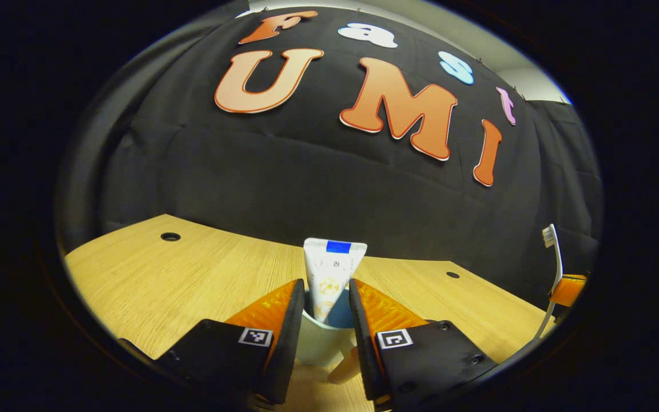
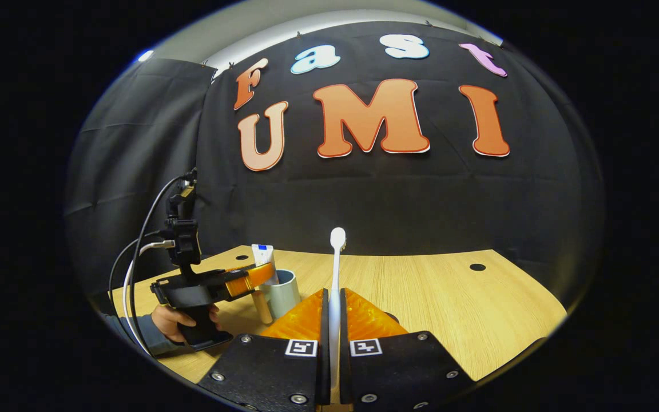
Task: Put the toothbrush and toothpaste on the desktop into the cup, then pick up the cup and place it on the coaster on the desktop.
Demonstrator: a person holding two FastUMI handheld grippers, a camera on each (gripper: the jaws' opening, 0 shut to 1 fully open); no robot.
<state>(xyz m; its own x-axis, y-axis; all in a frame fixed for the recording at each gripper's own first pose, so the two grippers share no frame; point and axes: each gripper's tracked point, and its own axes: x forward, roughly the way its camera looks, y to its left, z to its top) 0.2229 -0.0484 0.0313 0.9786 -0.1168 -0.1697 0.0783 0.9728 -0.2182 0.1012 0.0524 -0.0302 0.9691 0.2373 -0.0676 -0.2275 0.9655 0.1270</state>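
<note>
Left tool (image 1: 325, 312): fingers set at a moderate gap, one on either side of the cup (image 1: 321, 340), straddling its rim; whether they press on its wall cannot be told. Toothpaste (image 1: 331, 277): white tube, flat blue-marked end uppermost, standing upright in the cup between the two fingers. Coaster: a pale, wood-coloured piece (image 1: 345, 369) shows at the cup's foot, just below and right of it (identity not certain). Bench (image 1: 152, 286): light wood grain with dark round holes, extending ahead of and to both sides of the left tool. Toothbrush (image 1: 552, 269): at the far right of the left gripper view, upright, bristle head on top, held in the other tool. Right gripper view, left to right: a hand (image 2: 172, 323) in a grey sleeve holding the left tool (image 2: 249, 277), with cables trailing from its mount; the toothpaste (image 2: 264, 260) and cup (image 2: 284, 292) at its fingers, ahead and left of the right tool; a pale cylindrical piece (image 2: 261, 309) beside the cup. Right tool (image 2: 333, 320): closed narrowly on the toothbrush (image 2: 336, 269), white handle clamped between both fingers, head pointing straight up, above the bench (image 2: 449, 297).
</note>
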